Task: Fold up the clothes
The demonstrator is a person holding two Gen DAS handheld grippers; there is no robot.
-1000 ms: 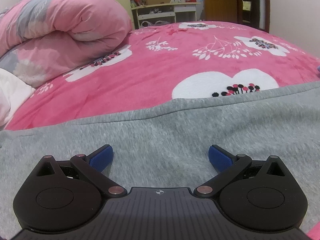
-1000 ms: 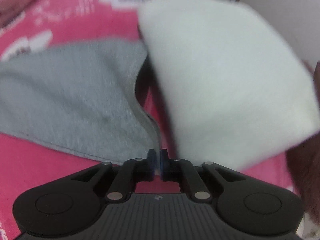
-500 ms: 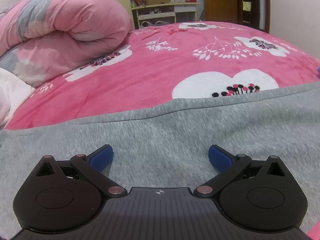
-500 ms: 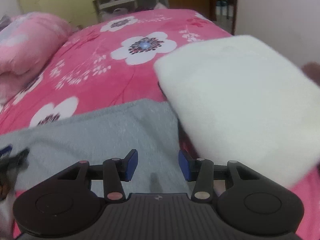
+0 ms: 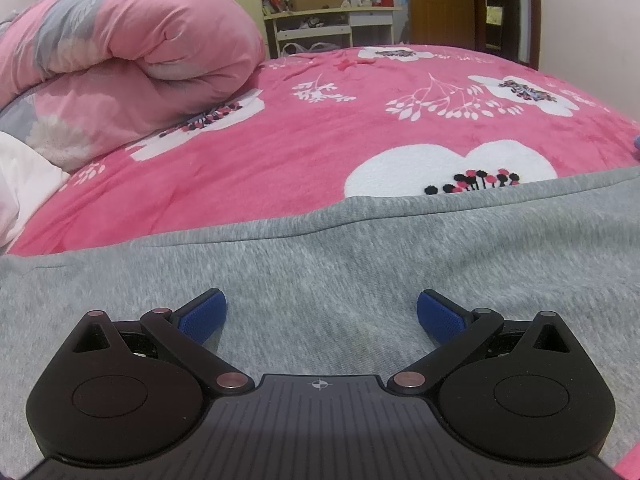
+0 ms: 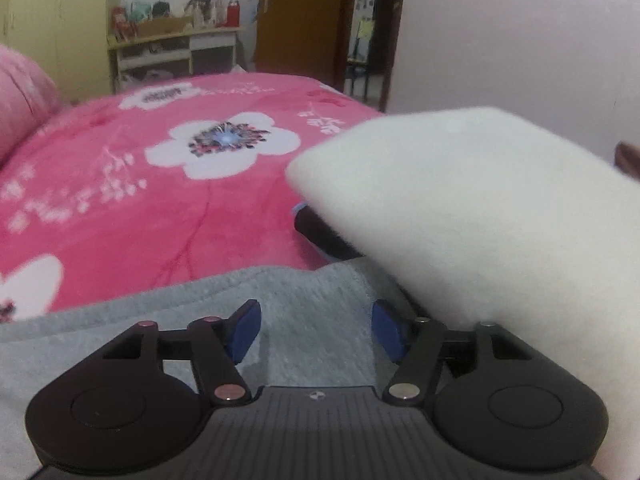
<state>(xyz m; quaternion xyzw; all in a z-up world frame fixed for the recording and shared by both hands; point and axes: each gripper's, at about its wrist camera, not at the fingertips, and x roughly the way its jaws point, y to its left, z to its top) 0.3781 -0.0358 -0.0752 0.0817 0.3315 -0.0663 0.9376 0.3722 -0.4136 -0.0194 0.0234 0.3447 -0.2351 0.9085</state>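
Each claw was the same build. The left claw [image 5: 321,314] had a matte black body with two rounded housings, each bearing a shallow circular recess, and a ribbed dark grey plate between them marked with a small white crosshair. Black linkage bars — pinned with round silver and copper-toned rivets — carried fingers [image 5: 202,315] faced with textured blue pads. The right claw [image 6: 316,330] showed the same black housings, ribbed plate, crosshair mark and blue pads [image 6: 242,330].
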